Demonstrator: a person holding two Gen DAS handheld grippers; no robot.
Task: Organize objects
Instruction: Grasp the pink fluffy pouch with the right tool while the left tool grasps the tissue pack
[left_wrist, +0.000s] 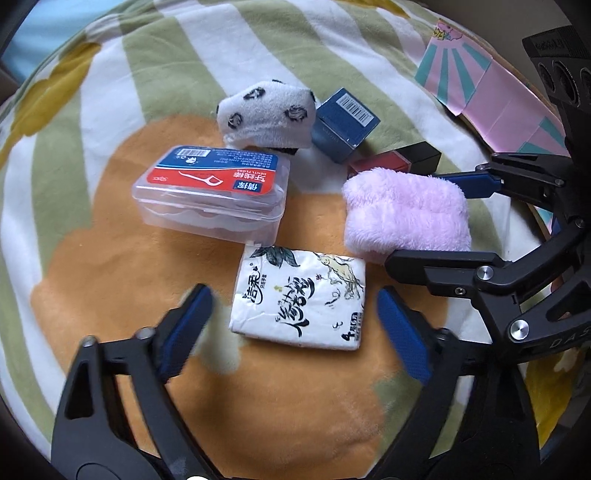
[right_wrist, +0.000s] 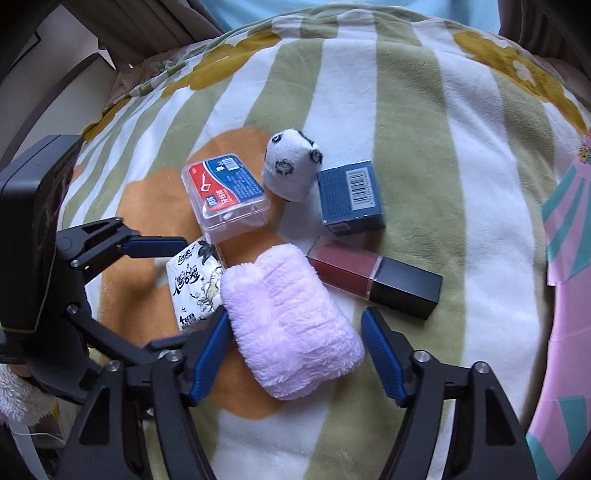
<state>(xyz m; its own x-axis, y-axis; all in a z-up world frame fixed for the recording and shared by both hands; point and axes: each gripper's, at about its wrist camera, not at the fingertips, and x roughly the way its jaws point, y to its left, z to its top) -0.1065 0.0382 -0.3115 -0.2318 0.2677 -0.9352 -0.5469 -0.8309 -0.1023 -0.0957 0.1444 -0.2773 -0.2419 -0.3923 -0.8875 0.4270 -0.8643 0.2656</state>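
Observation:
Several small items lie on a striped blanket. My left gripper (left_wrist: 295, 328) is open, its fingers either side of a white tissue pack (left_wrist: 301, 297). My right gripper (right_wrist: 295, 354) is open around a folded pink fluffy cloth (right_wrist: 291, 321), which also shows in the left wrist view (left_wrist: 406, 214). Behind them lie a clear dental floss box (left_wrist: 214, 192), a panda-patterned sock (left_wrist: 269, 110), a blue carton (left_wrist: 345, 123) and a red lip gloss with black cap (right_wrist: 373, 277). In the right wrist view the tissue pack (right_wrist: 195, 280) is partly hidden by the cloth.
The blanket (right_wrist: 424, 129) is green and white striped with an orange patch. A pink and teal patterned box (left_wrist: 491, 99) stands at the right edge. The right gripper's body (left_wrist: 517, 266) reaches in from the right in the left wrist view.

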